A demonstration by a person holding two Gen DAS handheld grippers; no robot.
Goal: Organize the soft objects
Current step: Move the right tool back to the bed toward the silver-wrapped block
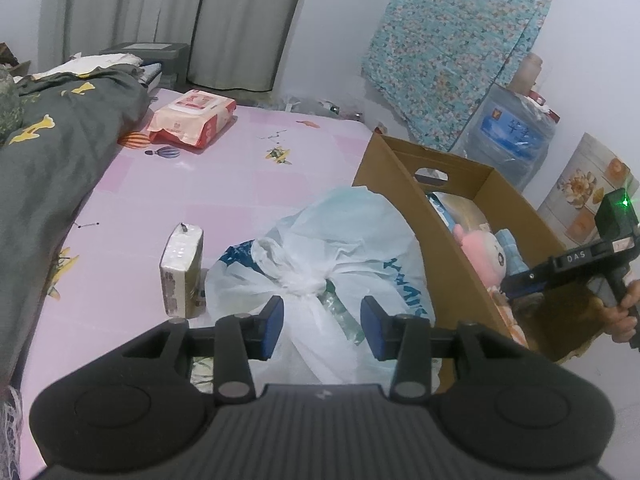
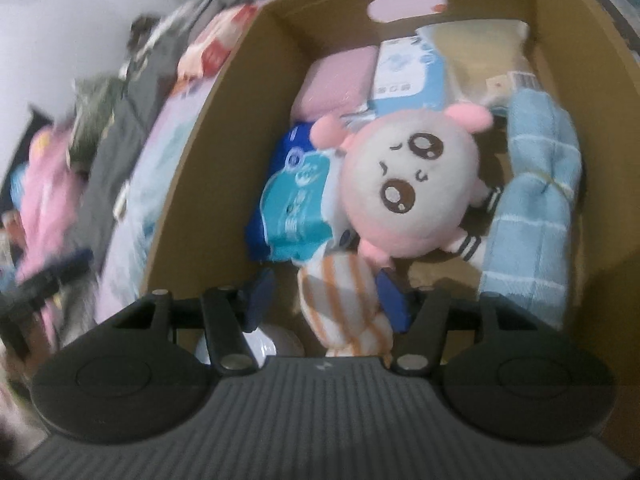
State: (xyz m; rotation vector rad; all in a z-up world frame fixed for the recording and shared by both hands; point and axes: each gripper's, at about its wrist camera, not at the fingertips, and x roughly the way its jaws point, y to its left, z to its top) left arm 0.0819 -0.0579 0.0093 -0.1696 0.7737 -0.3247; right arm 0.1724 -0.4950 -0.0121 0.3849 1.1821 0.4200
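While the left hand-held gripper (image 1: 322, 328) straddles a knotted plastic bag (image 1: 320, 256) unclenched, the right hand-held gripper (image 2: 326, 300) loosely brackets a striped cloth (image 2: 344, 308) in the cardboard box (image 2: 192, 168); the cloth may snag when it withdraws.

Tied plastic bag (image 1: 320, 248) — beside cardboard box (image 1: 404, 184).

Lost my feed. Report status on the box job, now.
Left tongs open, astride knotted white bag on bed. Right tongs open over box, striped cloth between them. Plush inside. Nothing blocking.
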